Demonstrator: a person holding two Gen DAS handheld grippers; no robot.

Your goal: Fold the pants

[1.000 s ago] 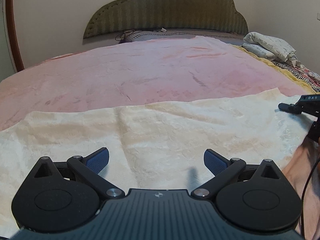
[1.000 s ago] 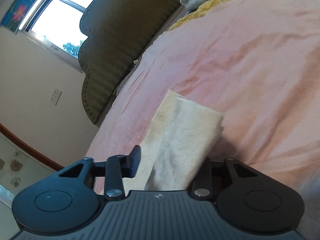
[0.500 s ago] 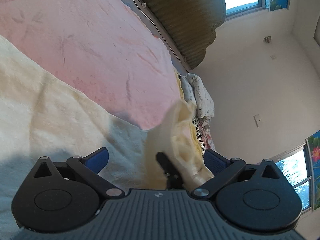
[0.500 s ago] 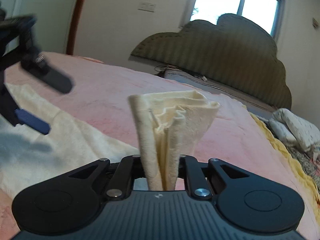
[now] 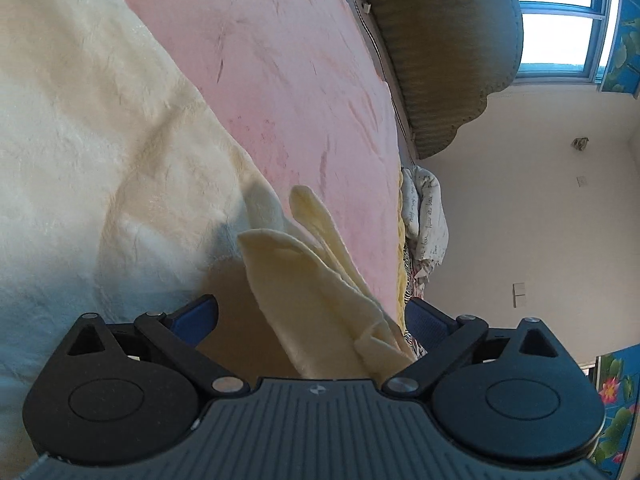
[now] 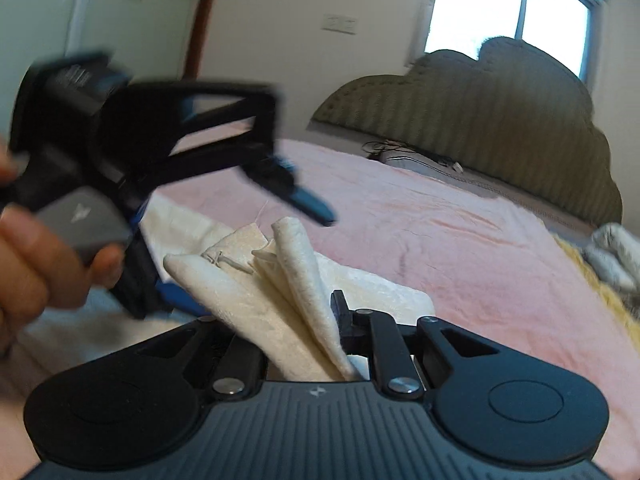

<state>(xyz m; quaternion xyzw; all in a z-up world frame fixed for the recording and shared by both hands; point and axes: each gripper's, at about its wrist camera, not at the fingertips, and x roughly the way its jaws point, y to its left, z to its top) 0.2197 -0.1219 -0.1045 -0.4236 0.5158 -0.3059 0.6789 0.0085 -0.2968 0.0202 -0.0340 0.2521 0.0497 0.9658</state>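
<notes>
Cream pants (image 5: 92,148) lie spread on the pink bedspread (image 5: 288,80). My left gripper (image 5: 312,316) is open, its blue pads wide apart on either side of a raised bunch of the pants' end (image 5: 320,280). My right gripper (image 6: 304,320) is shut on that same bunched end (image 6: 280,280) and holds it up off the bed. The left gripper (image 6: 168,200) shows blurred at the left of the right wrist view, held in a hand, just above and beside the bunch.
A padded olive headboard (image 6: 480,108) stands at the bed's far end. Folded bedding (image 5: 428,216) and a yellow blanket edge (image 6: 592,268) lie along the bed's right side. A window (image 6: 512,12) is behind the headboard.
The left gripper has rolled on its side and closed in around the lifted end. The right gripper has swung round with the pants' end and carried it toward the left gripper.
</notes>
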